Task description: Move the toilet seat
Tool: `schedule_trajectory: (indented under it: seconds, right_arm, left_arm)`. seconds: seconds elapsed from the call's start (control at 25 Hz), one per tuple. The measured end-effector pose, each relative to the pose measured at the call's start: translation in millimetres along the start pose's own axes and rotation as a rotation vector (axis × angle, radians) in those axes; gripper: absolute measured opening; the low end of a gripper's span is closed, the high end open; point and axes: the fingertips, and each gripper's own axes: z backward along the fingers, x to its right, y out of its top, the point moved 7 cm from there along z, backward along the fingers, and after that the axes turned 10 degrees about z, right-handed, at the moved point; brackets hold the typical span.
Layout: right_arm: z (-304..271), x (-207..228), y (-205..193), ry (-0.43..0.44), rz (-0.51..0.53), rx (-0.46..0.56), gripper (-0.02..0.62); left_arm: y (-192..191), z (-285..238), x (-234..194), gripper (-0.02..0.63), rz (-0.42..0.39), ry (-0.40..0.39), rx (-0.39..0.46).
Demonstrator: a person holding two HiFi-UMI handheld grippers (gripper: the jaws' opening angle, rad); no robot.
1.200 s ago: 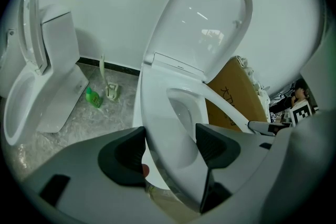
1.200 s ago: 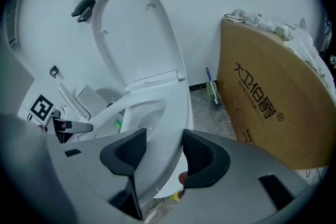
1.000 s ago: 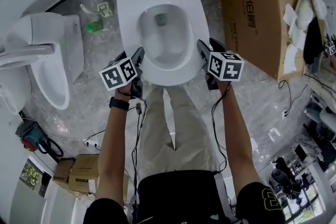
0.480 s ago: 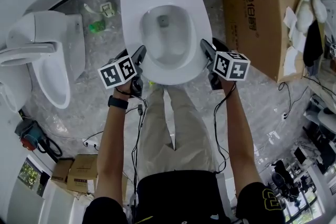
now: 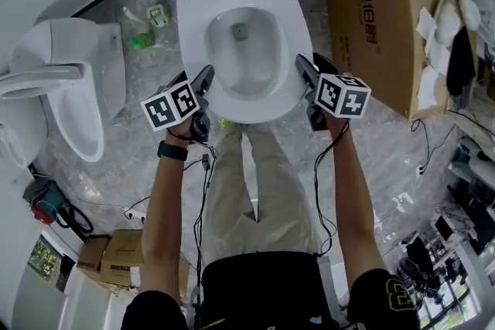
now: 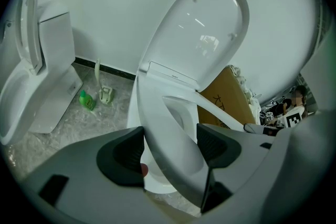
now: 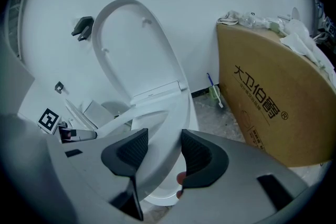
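Both arms stretched forward, side by side. Left gripper [image 5: 204,83] and right gripper [image 5: 302,69] pitched steeply down, marker cubes on top. Each claw's jaws clamped on seat [image 5: 249,109] rim, rim running between pads.

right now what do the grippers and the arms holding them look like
The left gripper and right gripper have grey bodies, dark ribbed pads and white cubes with black square markers. Black cables trail from each. Short black sleeves; black wristband on the left.
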Motion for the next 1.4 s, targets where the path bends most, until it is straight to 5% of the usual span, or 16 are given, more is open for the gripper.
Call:
schedule_trajectory:
  seconds: [1.4]
  right_arm:
    - [14,-1,33,0.034,-0.123,0.142,0.233]
  left_arm:
    - [30,14,14,0.344,0.097,-0.092,0.067]
